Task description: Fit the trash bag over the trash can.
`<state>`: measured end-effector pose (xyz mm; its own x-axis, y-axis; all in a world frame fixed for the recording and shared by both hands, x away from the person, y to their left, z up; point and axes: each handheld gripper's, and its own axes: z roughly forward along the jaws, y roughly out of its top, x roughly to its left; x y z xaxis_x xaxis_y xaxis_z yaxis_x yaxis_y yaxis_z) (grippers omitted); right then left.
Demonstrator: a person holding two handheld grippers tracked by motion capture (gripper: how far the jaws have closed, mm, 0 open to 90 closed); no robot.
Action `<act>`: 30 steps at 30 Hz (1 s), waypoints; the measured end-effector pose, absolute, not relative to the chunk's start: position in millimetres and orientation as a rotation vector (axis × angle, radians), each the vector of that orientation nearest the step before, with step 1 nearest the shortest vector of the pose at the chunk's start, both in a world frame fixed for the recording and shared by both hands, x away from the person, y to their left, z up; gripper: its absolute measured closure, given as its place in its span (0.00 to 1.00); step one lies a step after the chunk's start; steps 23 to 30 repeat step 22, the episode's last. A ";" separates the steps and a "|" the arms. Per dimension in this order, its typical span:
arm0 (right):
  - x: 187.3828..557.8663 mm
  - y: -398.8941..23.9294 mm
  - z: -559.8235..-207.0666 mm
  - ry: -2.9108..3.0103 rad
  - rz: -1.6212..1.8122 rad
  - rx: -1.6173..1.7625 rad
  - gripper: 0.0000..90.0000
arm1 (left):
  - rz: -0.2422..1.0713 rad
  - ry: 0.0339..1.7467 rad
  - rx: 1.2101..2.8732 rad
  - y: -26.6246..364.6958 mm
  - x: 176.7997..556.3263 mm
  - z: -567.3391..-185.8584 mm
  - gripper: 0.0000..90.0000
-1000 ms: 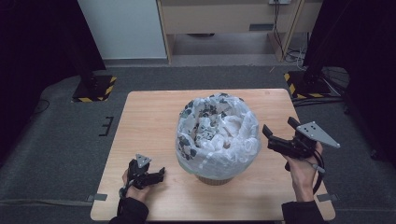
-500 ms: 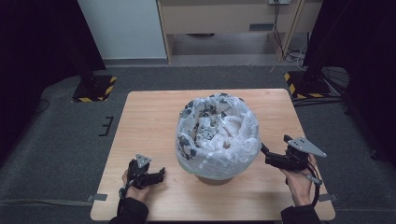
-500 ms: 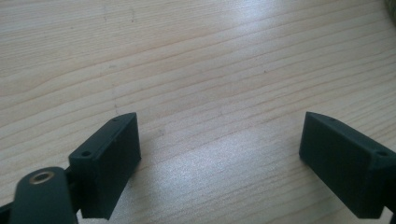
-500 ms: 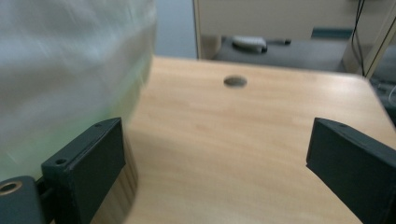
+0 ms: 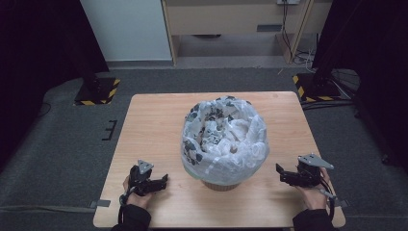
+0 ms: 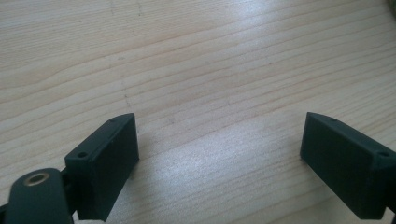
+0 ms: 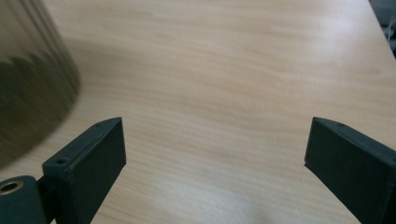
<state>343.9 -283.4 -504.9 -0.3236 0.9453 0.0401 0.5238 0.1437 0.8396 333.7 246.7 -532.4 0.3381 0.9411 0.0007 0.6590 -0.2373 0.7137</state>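
A round bin (image 5: 220, 184) lined with a clear plastic bag (image 5: 223, 137) stands at the middle of the wooden table (image 5: 154, 120). The bag bulges over the rim and holds crumpled white and dark scraps. My left gripper (image 5: 162, 180) rests low on the table at the front left, open, with bare wood between its jaws (image 6: 219, 154). My right gripper (image 5: 280, 172) sits at the front right, open, with nothing between its jaws (image 7: 215, 158). In the right gripper view the bin's side (image 7: 32, 79) shows blurred at the left.
The table's front edge (image 5: 216, 225) lies just behind both hands. Grey carpet surrounds the table. Two stand bases with yellow-black stripes (image 5: 96, 91) (image 5: 317, 86) sit on the floor beyond the far corners. A wooden cabinet (image 5: 231, 19) stands at the back.
My right gripper has come down and back from beside the bag to the table's front right. The left gripper has stayed where it was.
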 end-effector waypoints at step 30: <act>345.9 -321.6 -535.0 1.903 0.903 1.527 0.10 | 0.593 1.403 1.993 265.1 327.9 -534.9 0.07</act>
